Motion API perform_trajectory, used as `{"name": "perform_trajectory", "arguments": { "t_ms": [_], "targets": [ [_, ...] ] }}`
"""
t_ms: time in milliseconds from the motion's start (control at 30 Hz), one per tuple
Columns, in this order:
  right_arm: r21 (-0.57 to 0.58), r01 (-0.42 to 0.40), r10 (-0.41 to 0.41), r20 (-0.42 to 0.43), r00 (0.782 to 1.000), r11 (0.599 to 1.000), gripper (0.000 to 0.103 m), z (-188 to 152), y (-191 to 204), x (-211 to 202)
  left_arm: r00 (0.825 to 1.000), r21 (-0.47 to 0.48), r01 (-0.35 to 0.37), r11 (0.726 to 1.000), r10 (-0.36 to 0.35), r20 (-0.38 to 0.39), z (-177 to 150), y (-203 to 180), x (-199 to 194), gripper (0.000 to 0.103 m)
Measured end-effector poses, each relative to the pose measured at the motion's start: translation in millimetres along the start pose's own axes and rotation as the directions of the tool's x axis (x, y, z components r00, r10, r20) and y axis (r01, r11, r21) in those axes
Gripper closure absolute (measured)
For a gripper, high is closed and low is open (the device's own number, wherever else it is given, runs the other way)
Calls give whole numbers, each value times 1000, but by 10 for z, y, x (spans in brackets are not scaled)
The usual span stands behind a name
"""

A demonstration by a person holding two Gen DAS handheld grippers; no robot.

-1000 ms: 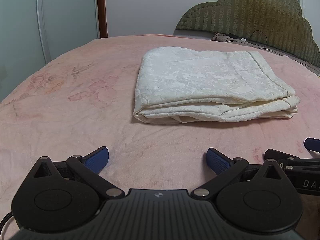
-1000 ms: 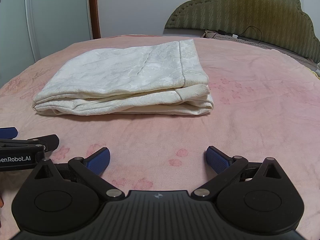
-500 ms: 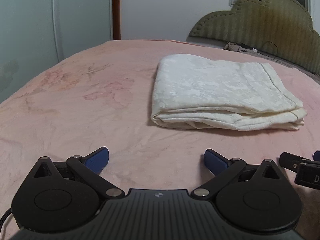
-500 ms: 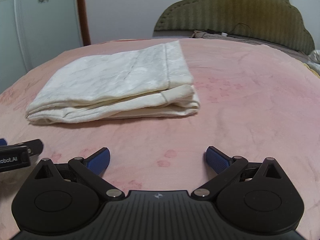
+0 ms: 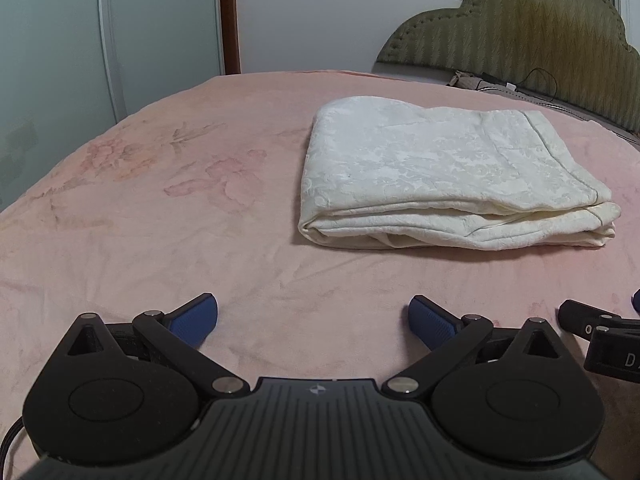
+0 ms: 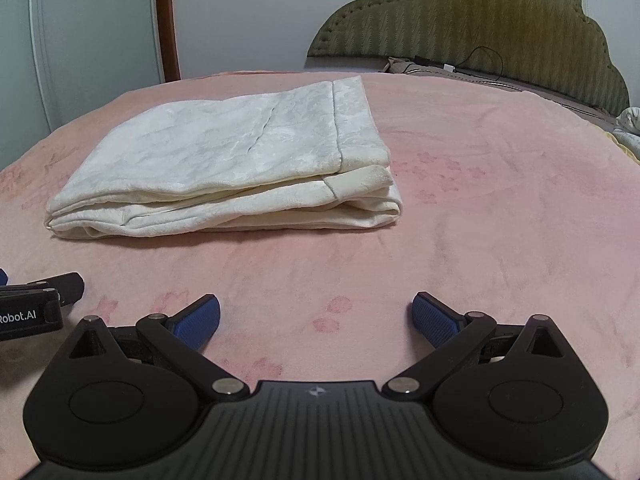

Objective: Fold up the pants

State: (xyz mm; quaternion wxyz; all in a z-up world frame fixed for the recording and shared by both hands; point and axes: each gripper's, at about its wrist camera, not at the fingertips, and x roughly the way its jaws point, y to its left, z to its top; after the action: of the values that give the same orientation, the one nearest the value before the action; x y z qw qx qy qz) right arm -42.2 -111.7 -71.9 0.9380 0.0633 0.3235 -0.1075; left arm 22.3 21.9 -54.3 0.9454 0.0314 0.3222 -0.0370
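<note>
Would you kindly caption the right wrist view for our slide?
Open right gripper hovers over pink bedspread, facing neatly folded cream pants.

Bedroom with a pink-covered bed (image 5: pixel 168 216)

An olive scalloped headboard (image 6: pixel 472 20) stood against a white wall (image 5: pixel 304 12); pale wardrobe doors (image 5: pixel 52 40) flanked a brown wooden post (image 6: pixel 166 16).
</note>
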Motion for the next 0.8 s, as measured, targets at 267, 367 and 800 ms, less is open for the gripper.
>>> {"name": "perform_trajectory", "arguments": {
  "t_ms": [267,367,800],
  "targets": [
    [-40,-41,42,1,999,998,0,-10,71,-10,1000,29,7,1000,-8,8,-10,-36,-21,0],
    [-31,-48,48,1,999,998,0,-4,57,-11,1000,24,10,1000,-11,6,-11,-43,-21,0],
    [-30,-48,48,1,999,998,0,-4,57,-12,1000,19,13,1000,-13,4,-15,-44,-23,0]
  ]
}}
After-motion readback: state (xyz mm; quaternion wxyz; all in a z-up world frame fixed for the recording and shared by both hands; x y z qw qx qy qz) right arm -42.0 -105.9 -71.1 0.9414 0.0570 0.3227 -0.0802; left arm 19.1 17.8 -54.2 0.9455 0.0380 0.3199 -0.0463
